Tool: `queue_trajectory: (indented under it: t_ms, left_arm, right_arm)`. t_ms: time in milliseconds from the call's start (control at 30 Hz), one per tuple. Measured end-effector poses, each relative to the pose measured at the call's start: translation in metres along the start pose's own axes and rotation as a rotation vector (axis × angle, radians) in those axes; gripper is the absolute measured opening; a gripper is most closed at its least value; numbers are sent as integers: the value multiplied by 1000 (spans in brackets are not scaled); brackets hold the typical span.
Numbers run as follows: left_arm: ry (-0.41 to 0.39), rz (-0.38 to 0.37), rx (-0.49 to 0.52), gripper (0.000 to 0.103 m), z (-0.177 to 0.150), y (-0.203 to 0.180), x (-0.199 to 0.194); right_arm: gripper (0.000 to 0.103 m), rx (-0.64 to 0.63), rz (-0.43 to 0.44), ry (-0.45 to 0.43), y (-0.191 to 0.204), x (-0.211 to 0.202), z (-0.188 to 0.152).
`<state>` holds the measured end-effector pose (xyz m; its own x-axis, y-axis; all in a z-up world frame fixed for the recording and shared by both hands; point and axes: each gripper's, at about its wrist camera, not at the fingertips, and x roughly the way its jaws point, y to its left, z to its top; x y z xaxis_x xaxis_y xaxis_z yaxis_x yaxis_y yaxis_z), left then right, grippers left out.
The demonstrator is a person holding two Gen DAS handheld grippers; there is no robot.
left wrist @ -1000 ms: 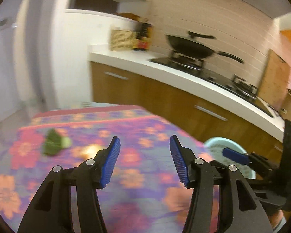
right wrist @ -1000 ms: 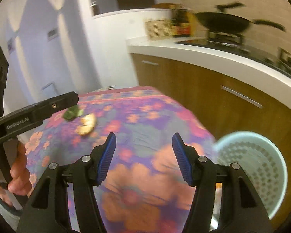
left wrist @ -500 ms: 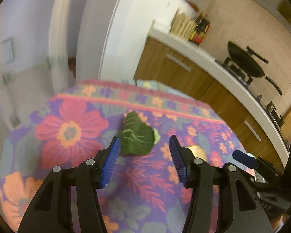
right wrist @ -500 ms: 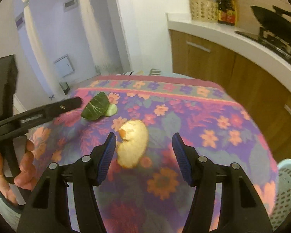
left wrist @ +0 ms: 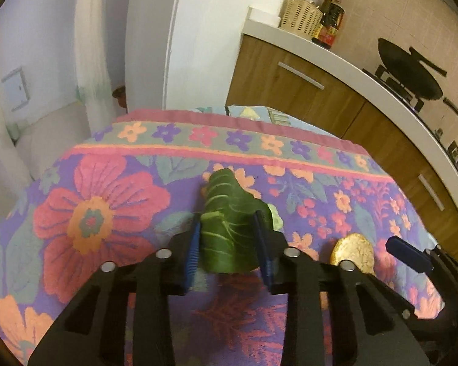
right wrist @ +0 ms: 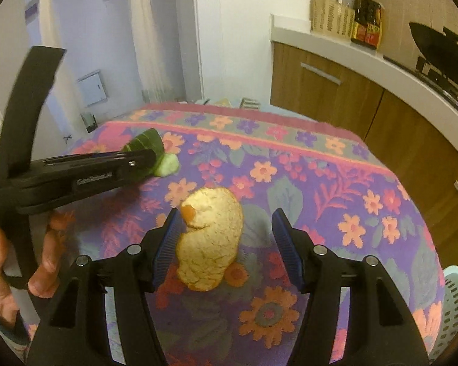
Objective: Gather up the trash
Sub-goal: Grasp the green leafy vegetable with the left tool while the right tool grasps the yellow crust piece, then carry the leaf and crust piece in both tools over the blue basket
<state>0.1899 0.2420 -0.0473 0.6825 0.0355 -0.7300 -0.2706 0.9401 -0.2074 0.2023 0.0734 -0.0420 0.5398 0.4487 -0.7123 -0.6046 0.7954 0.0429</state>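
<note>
A green leaf point(left wrist: 229, 225) lies on the flowered cloth point(left wrist: 107, 213) of the table, toward its far left part, with a pale stalk end point(right wrist: 168, 164) poking out on the side nearest the peel. The left gripper point(left wrist: 227, 244) has the leaf between its blue pads point(left wrist: 192, 253), and its jaws are closing on it; both pads sit against the leaf's sides, which bulge up between them. In the right wrist view the same gripper reaches in from the left, its black finger lying across the leaf, and a hand point(right wrist: 3, 262) grips its handle at the frame's lower left. Just to the right of the leaf, nearer the viewer, lies a piece of orange peel point(right wrist: 210, 241), pale pith upward with a spot of orange rind at its top left. The right gripper point(right wrist: 226, 244) straddles this peel with its jaws apart: the left pad is at or just beside the peel's edge, while the right pad stands clear of it with cloth showing between. At the table's right lower edge a pale blue perforated basket point(right wrist: 452, 311) stands below table level. Behind the table runs a kitchen counter point(right wrist: 351, 48) with wooden cabinet fronts point(right wrist: 336, 91), carrying a woven basket point(right wrist: 329, 15), dark sauce bottles point(right wrist: 366, 21) and a black wok point(right wrist: 439, 52) on the stove.
</note>
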Motion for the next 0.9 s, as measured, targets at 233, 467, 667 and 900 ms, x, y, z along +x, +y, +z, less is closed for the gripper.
queue_trajectory:
  t_ms: [233, 467, 667, 900]
  left_arm:
    - [-26, 47, 20, 7, -3, -2, -5]
    - [-76, 45, 39, 6, -6, -5, -16]
    - [-111, 59, 40, 5, -6, -5, -23]
    - [-171, 78, 71, 5, -9, -11, -38]
  right_arm:
    - [57, 6, 12, 99, -2, 19, 2]
    - [7, -77, 22, 73, 15, 15, -2]
    - [4, -36, 63, -5, 7, 0, -3]
    - [4, -15, 132, -95, 1, -20, -2]
